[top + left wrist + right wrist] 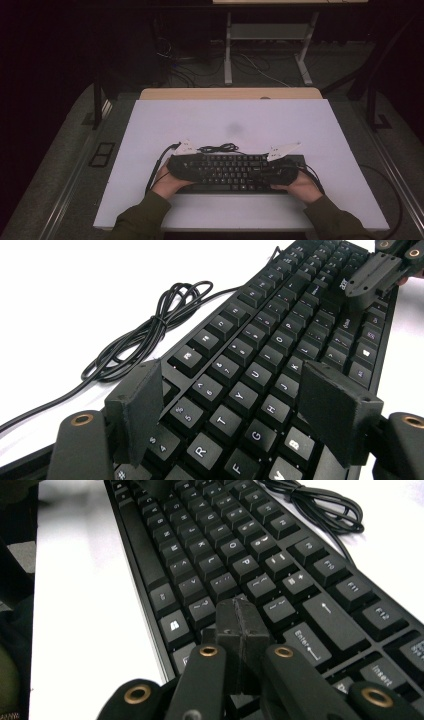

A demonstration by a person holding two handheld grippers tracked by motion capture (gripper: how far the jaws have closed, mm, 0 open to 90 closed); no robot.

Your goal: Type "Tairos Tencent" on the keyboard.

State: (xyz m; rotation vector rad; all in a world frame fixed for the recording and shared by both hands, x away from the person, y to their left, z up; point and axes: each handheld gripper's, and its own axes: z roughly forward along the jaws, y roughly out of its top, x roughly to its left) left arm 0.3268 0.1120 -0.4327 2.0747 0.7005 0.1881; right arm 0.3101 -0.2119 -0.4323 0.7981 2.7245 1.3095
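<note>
Your left claw [235, 410] hangs released over the left keys of the black keyboard [230, 172]; your right claw [242, 630] is clenched empty over its right end. Keyboard lies near-centre on the counter [150, 130], cable [218, 148] coiled behind.

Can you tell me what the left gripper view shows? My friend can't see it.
The left gripper, jaws open, hovers over a black keyboard on a white table. A coiled black cable lies beside the keyboard.

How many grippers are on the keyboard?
2. The left gripper hovers open over the keyboard's left end; the right gripper, jaws shut with nothing between them, sits over keys near Enter at the right end.
</note>
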